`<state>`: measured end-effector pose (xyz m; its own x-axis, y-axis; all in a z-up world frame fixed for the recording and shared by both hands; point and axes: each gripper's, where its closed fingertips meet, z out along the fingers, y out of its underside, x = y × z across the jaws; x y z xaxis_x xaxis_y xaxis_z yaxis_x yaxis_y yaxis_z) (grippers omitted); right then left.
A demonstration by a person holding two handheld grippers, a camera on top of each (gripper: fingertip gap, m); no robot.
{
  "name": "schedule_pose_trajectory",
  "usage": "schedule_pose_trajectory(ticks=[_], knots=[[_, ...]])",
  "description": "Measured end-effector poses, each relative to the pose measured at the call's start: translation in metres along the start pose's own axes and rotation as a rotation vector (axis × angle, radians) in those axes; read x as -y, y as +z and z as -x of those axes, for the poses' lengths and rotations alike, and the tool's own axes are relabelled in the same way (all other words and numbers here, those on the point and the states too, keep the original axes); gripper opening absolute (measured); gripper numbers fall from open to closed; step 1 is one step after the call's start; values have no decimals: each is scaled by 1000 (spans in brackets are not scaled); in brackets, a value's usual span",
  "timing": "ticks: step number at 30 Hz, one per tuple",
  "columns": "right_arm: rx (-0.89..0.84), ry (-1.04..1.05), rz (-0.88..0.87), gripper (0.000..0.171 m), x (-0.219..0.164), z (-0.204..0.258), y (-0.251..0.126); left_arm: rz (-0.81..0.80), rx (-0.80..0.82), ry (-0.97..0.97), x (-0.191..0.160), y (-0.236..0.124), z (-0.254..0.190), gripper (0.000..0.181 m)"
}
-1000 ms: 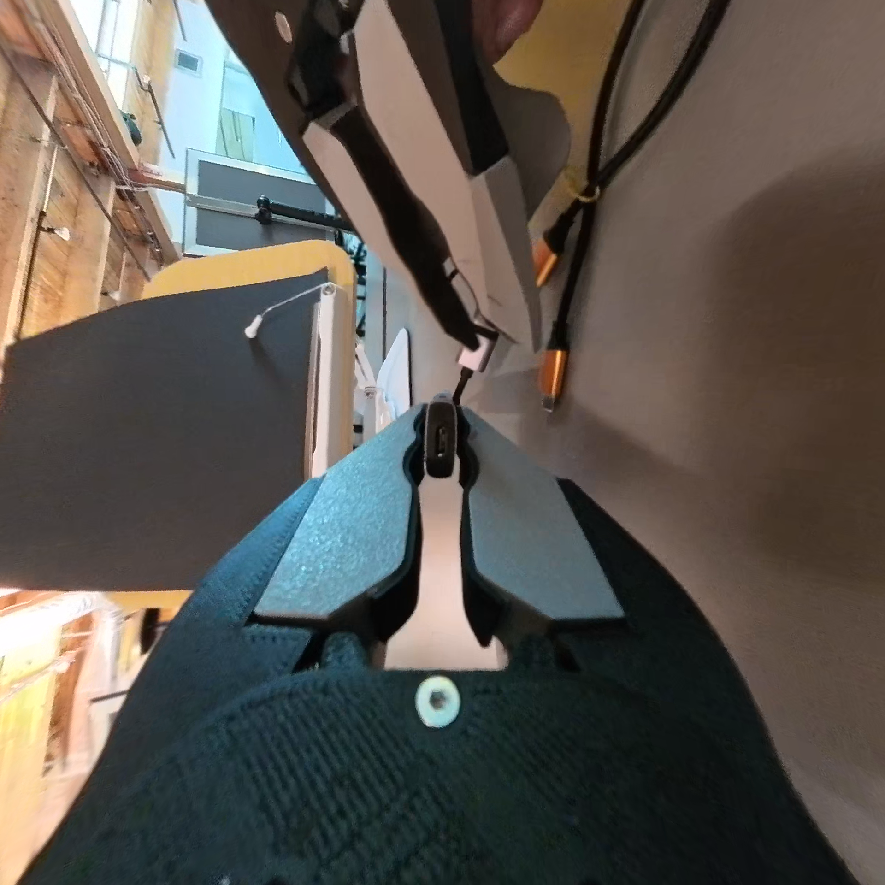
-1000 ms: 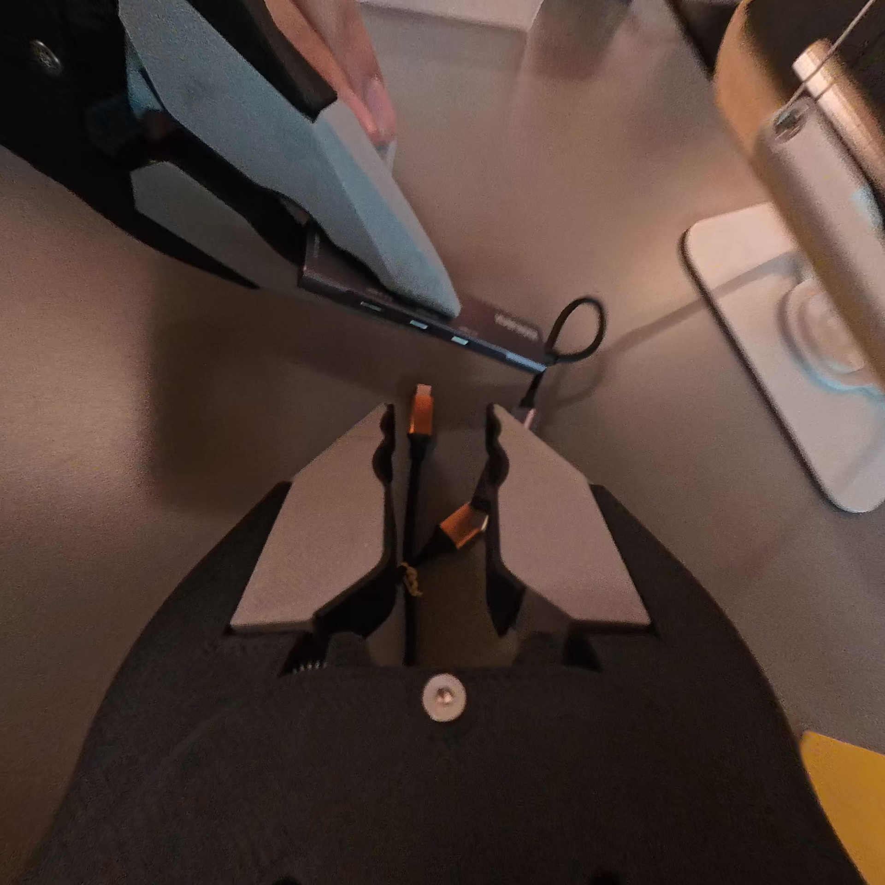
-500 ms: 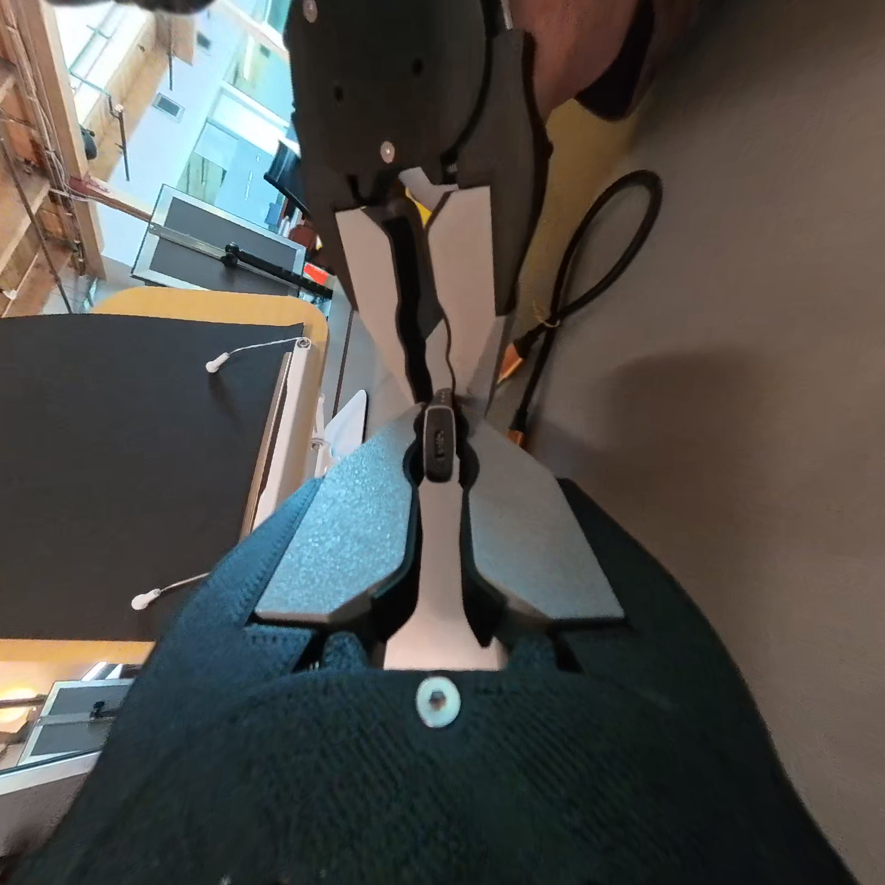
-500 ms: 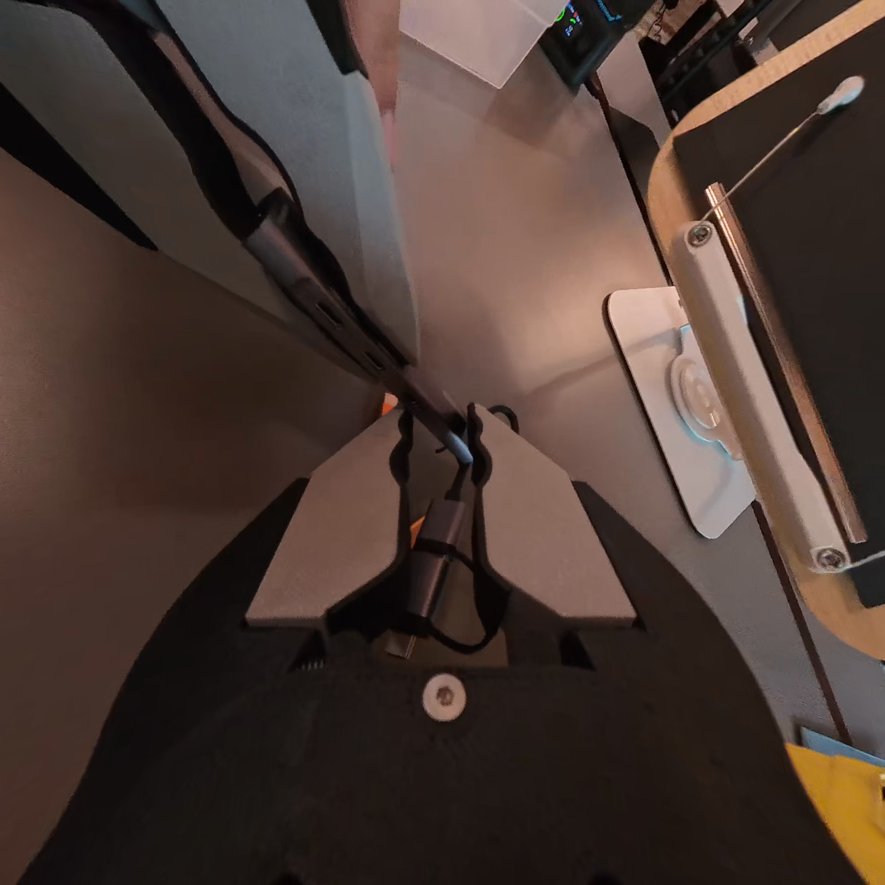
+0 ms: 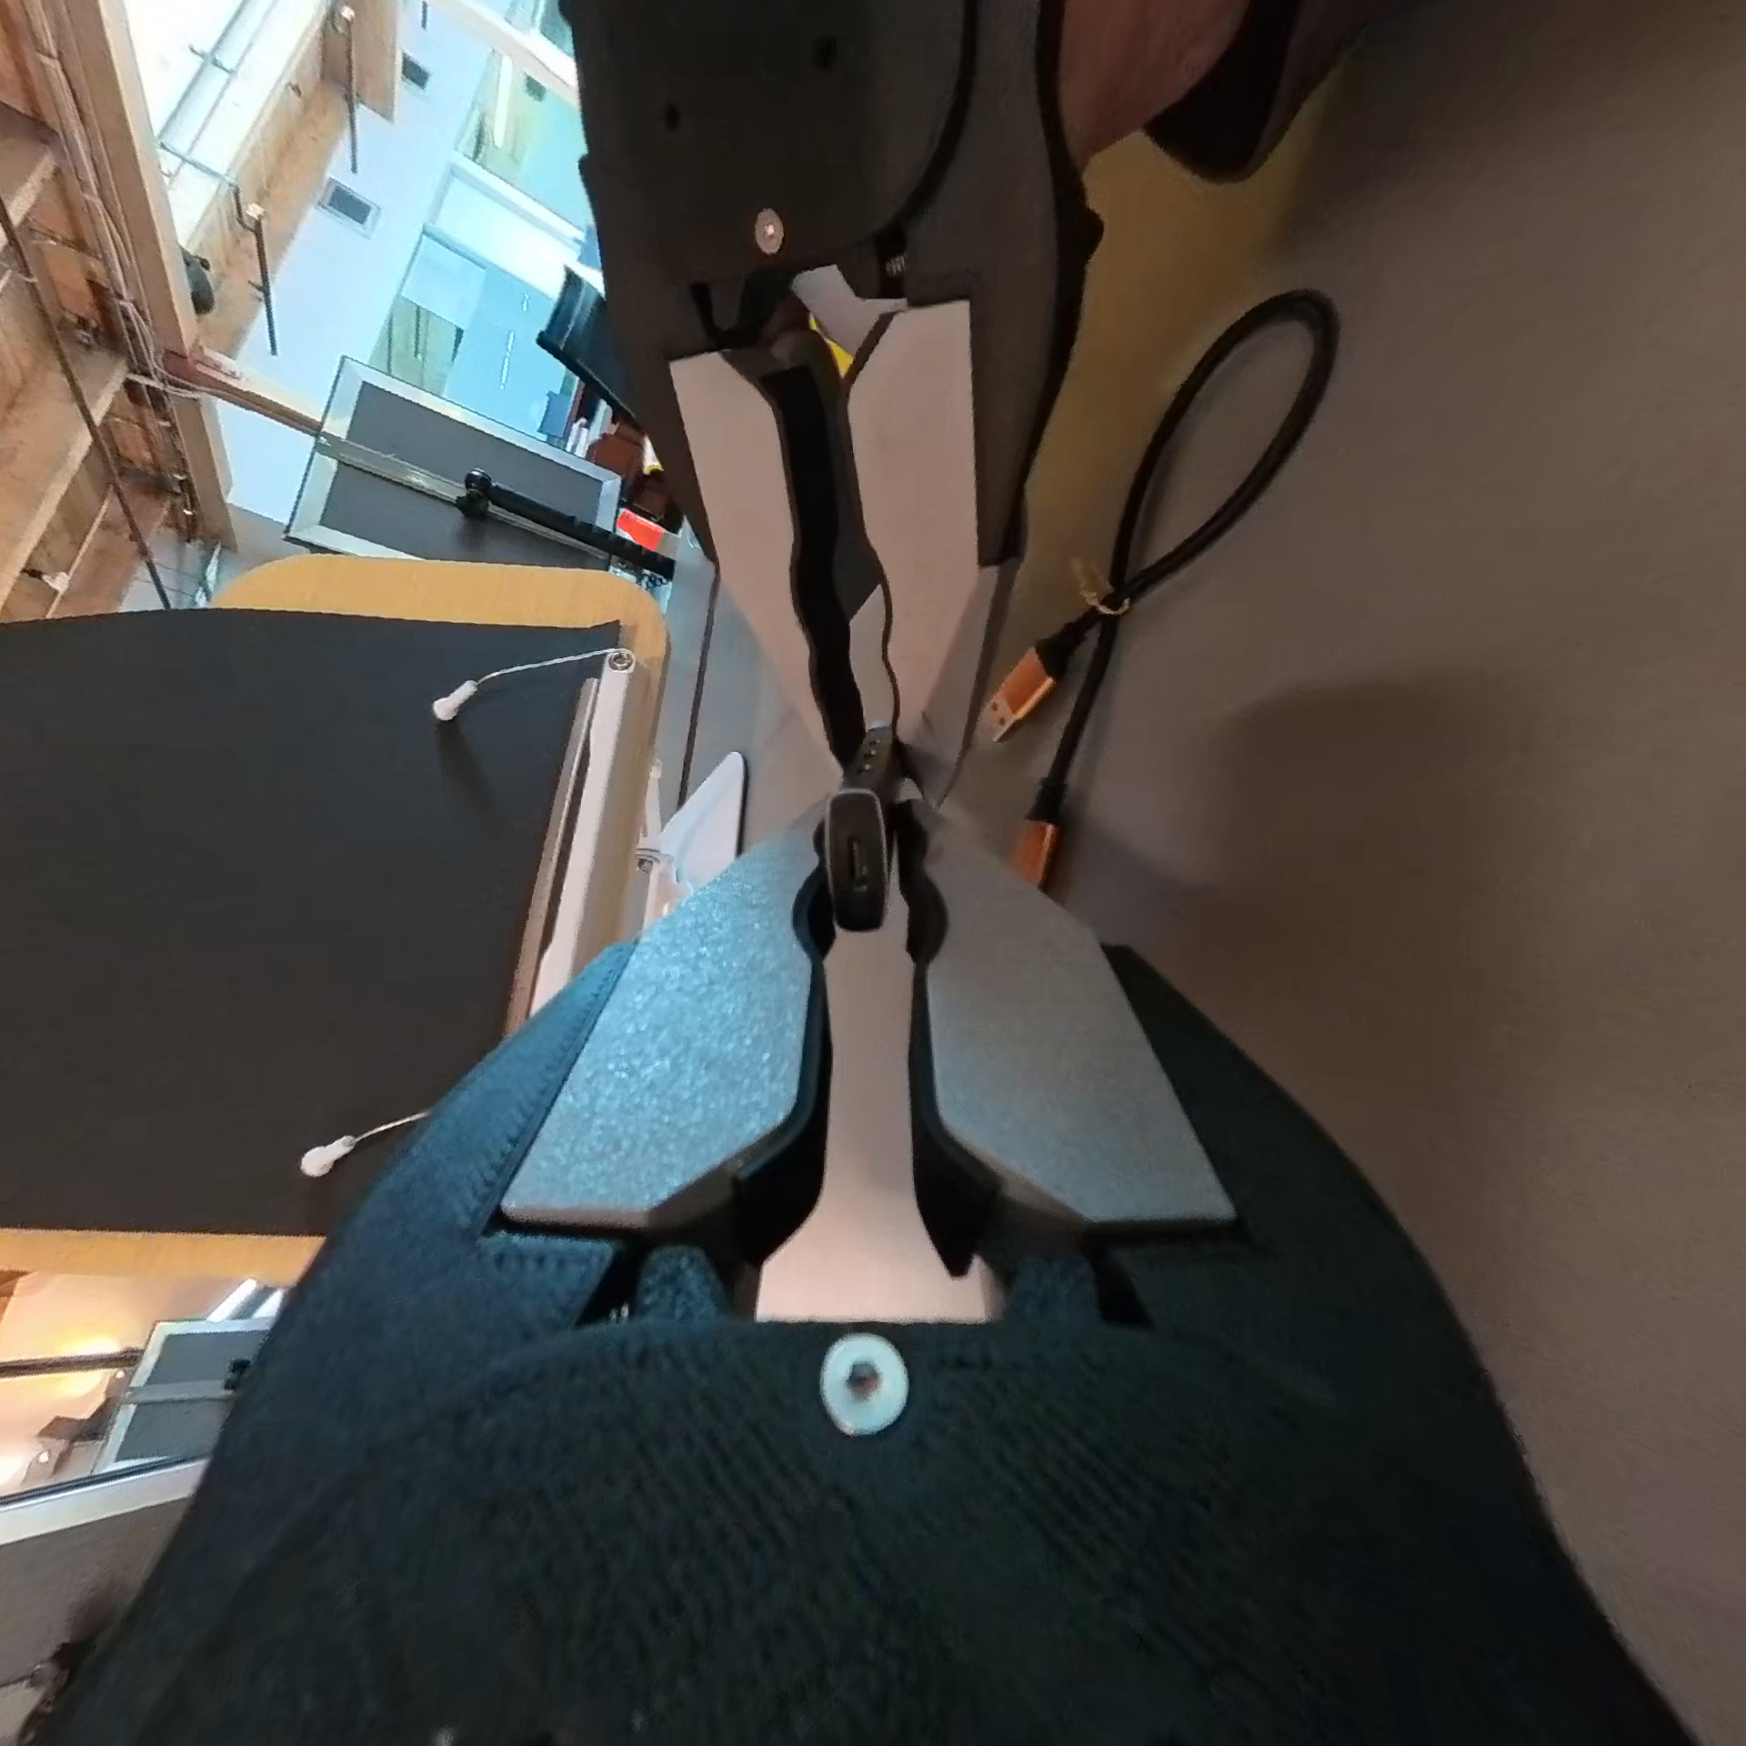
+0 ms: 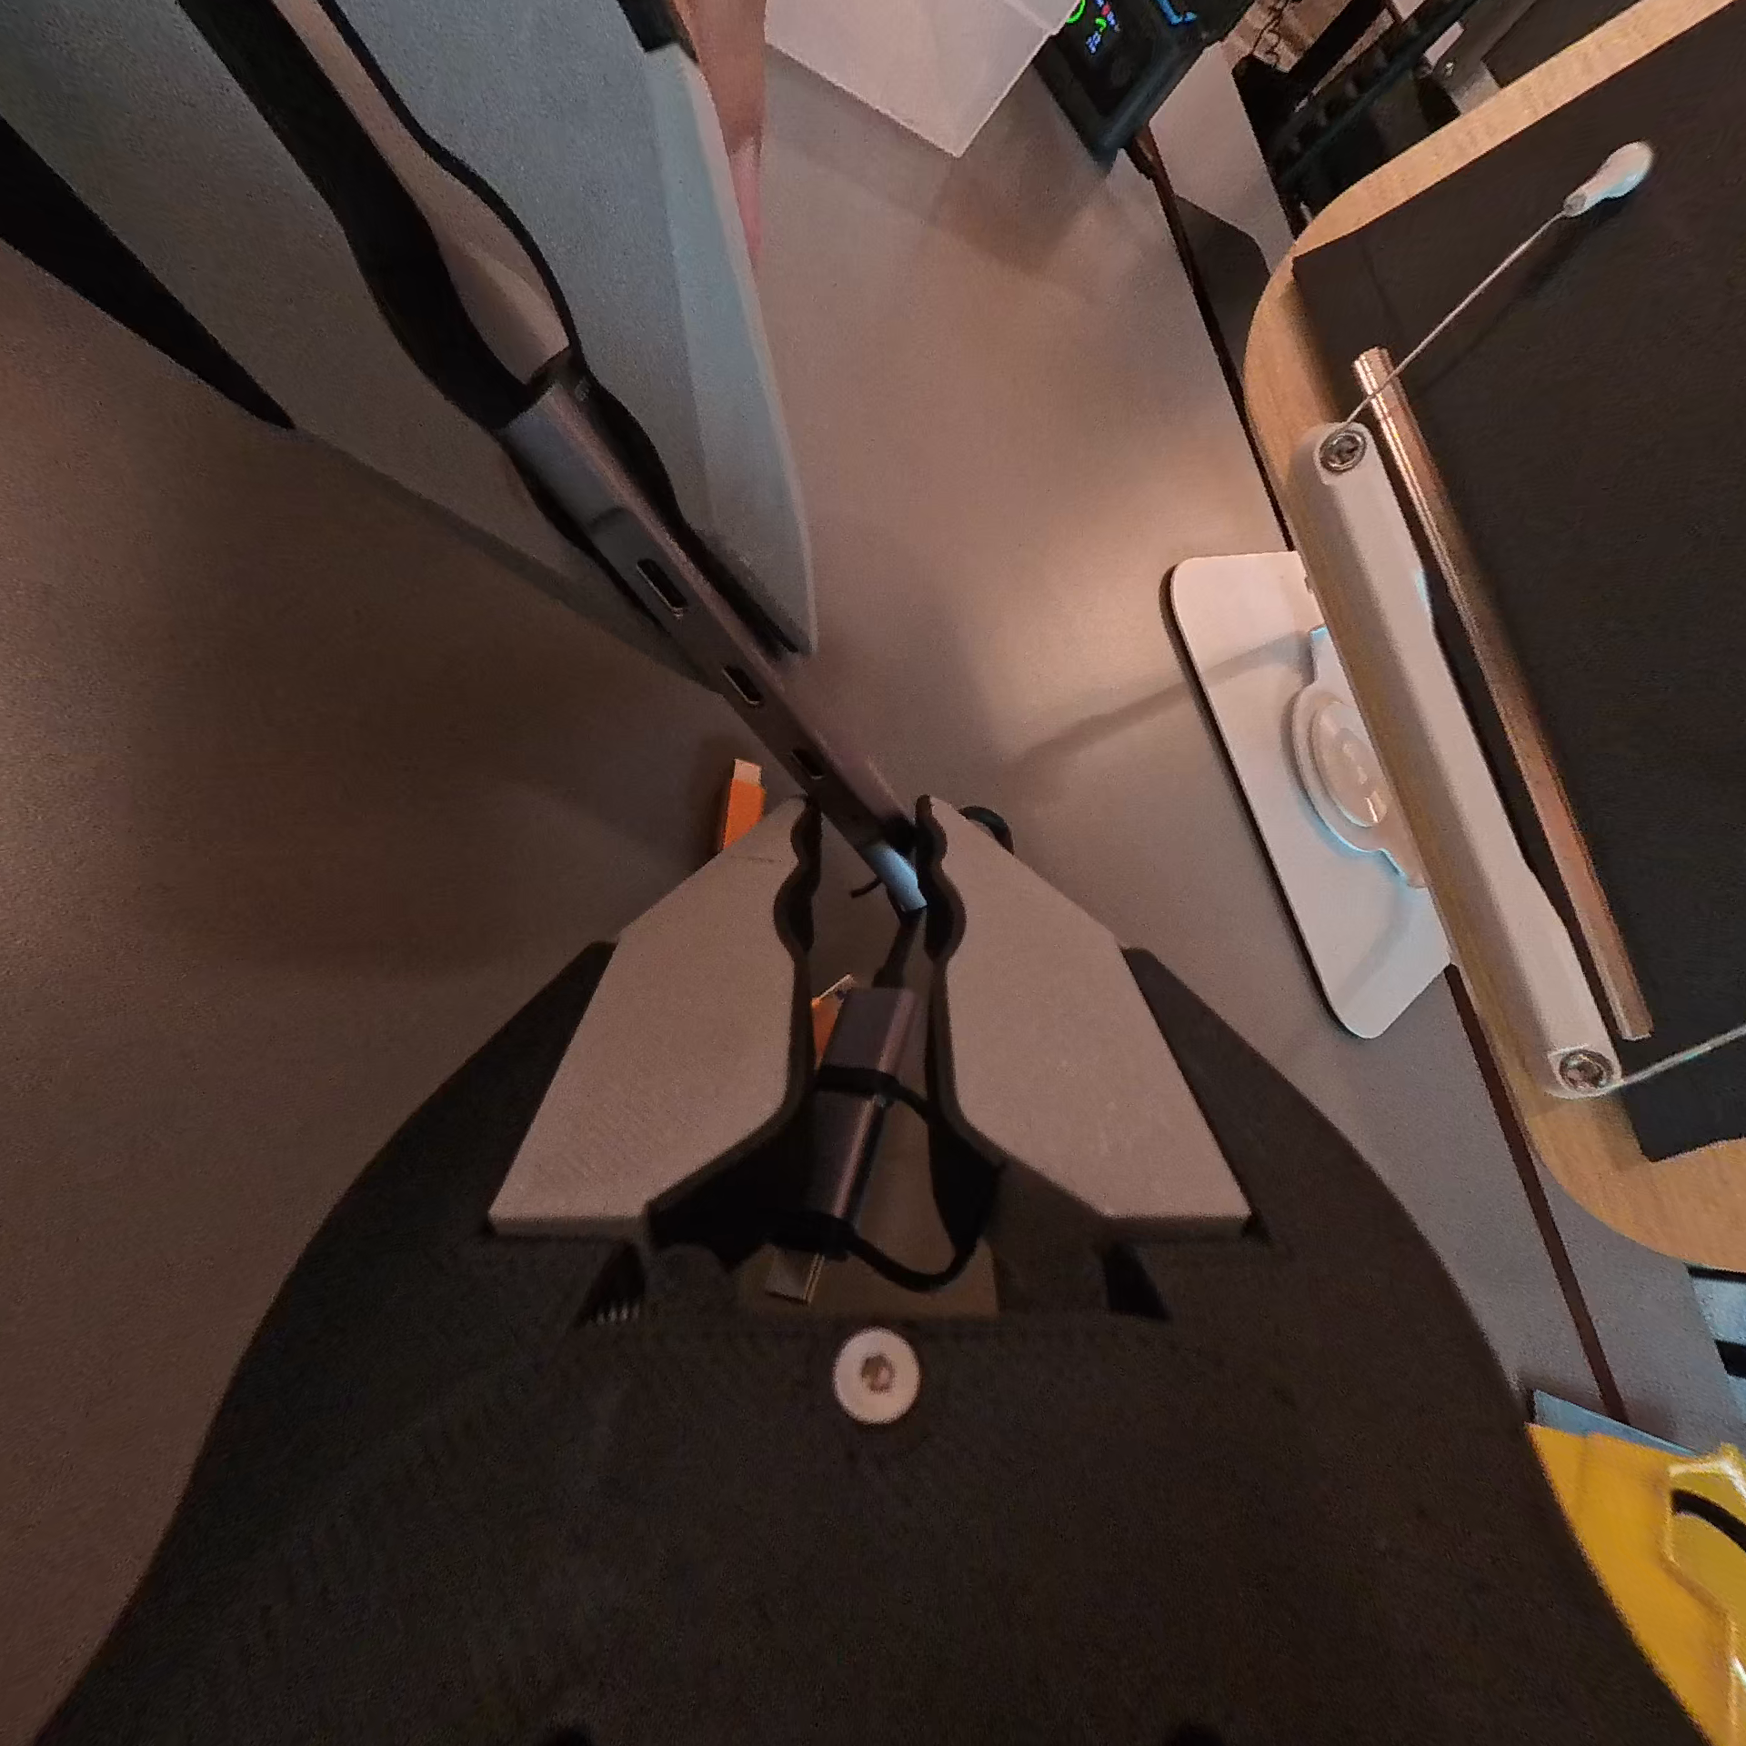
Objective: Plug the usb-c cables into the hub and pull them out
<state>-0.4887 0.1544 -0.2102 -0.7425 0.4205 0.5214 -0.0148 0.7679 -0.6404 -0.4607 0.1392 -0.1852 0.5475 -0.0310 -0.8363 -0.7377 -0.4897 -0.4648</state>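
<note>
My left gripper is shut on the dark grey hub, whose end port faces this camera. In the right wrist view the hub slants down from the left gripper, showing a row of ports. My right gripper faces it. Its jaws are narrowly apart around the hub's far end, which touches the right finger. The hub's tail cable and grey plug lie in the gap between the fingers. A black cable with orange plugs lies on the grey table beside them.
A black board with a wooden rim stands on a white base right of the right gripper, and shows at the left in the left wrist view. A yellow item lies near right. A person's hand holds the right gripper. Tip to tip, the grippers are about 4 cm apart. The yellow item is about 25 cm from both grippers' fingertips.
The right gripper left the orange cable, moved onto the hub's far end and narrowed its jaws around the tail cable. The left gripper kept hold of the hub and turned it end-on toward the right gripper.
</note>
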Motion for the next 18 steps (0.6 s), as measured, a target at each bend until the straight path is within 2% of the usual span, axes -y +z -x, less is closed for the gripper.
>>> schedule_pose_trajectory(ticks=[18], knots=[[-3,-18,28,15,-4,2,1,-41,-36,-38,5,-5,-4,7]])
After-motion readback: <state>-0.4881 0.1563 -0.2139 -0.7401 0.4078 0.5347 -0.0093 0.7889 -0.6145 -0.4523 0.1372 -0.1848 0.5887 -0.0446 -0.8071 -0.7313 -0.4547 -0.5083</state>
